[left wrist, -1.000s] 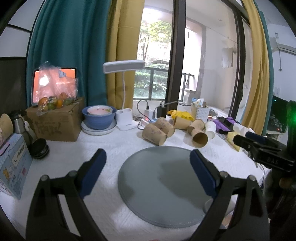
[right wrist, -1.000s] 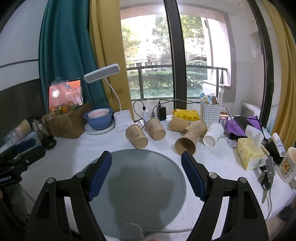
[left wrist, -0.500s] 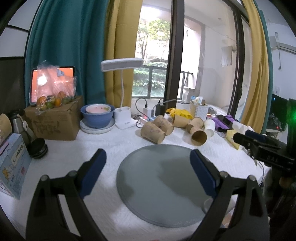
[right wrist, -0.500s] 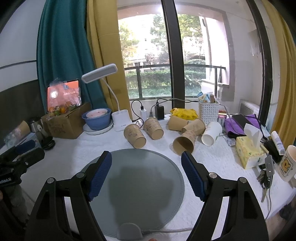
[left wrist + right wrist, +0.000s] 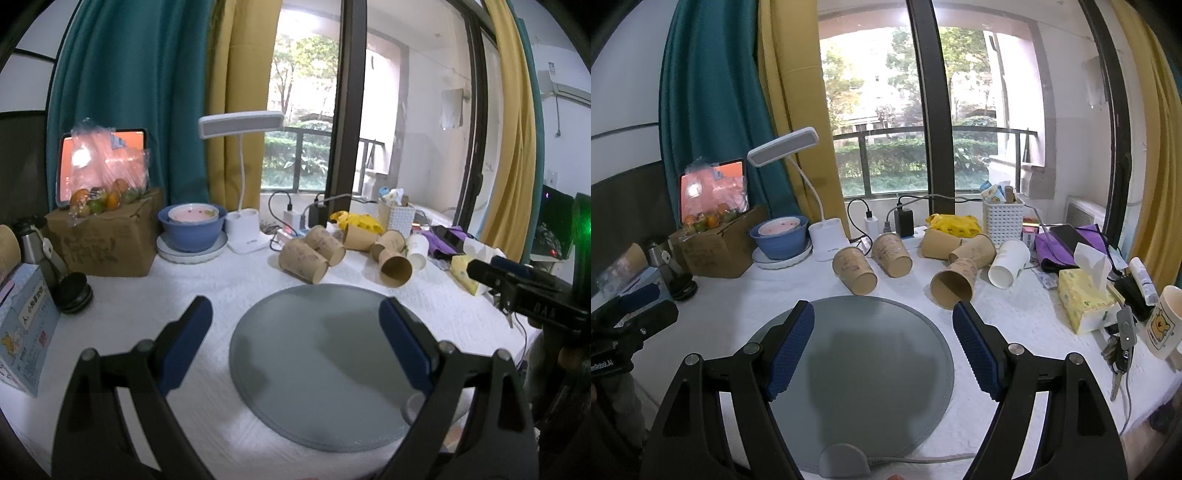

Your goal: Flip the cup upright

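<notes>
Several brown paper cups lie on their sides on the white tablecloth behind a round grey mat [image 5: 849,354]. The nearest ones in the right wrist view are a cup at the left [image 5: 854,269], one beside it [image 5: 891,254] and one with its mouth toward me [image 5: 955,283]. A white cup [image 5: 1008,263] lies at the right. In the left wrist view the cups [image 5: 303,259] lie beyond the mat [image 5: 317,365]. My left gripper [image 5: 295,347] is open and empty above the mat. My right gripper [image 5: 882,347] is open and empty above the mat.
A blue bowl on a plate [image 5: 779,236], a white desk lamp [image 5: 827,240], a cardboard box with fruit [image 5: 716,243], a white basket [image 5: 1003,218], a tissue box [image 5: 1082,299], a mug [image 5: 1165,321] and keys [image 5: 1119,354] ring the table. A blue carton [image 5: 22,325] stands at the left.
Both grippers have drawn back and risen slightly, so the cups look a little farther away. Both stay open and nothing on the table has moved.
</notes>
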Available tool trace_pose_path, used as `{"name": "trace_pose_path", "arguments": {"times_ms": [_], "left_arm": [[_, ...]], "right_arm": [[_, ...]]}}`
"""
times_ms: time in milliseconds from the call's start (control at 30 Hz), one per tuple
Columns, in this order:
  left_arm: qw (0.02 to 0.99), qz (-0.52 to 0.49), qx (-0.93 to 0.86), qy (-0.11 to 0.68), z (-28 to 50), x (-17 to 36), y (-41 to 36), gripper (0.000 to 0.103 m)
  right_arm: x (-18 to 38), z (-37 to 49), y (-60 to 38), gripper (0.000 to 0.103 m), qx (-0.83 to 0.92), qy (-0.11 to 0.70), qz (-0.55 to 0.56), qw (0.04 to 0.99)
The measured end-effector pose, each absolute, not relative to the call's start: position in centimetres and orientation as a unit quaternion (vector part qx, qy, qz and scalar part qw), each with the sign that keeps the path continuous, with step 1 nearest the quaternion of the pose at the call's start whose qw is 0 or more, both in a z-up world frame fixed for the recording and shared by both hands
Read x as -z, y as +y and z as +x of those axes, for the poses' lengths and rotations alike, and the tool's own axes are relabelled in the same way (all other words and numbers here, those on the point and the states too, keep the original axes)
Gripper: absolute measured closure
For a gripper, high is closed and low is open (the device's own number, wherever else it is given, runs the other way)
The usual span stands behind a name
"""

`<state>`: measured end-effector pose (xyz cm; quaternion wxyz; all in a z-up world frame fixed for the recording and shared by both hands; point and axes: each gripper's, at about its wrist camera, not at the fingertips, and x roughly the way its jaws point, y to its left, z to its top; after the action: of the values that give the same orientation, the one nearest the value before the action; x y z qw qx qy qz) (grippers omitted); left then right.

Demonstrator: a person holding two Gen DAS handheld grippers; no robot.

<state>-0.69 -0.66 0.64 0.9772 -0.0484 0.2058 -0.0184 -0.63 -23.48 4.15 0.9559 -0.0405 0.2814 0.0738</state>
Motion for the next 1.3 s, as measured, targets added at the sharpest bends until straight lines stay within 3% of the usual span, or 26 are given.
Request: {"name": "trace_pose_path", "arguments": {"times_ms": [1300], "left_arm": [[0.977,-0.049,0.022,0.205,-0.25,-1.12,-0.74,0.010]], "right_arm": [[-4.26,-0.38,-24.01,0.023,-0.067,0.282,-0.035,0.956]]}}
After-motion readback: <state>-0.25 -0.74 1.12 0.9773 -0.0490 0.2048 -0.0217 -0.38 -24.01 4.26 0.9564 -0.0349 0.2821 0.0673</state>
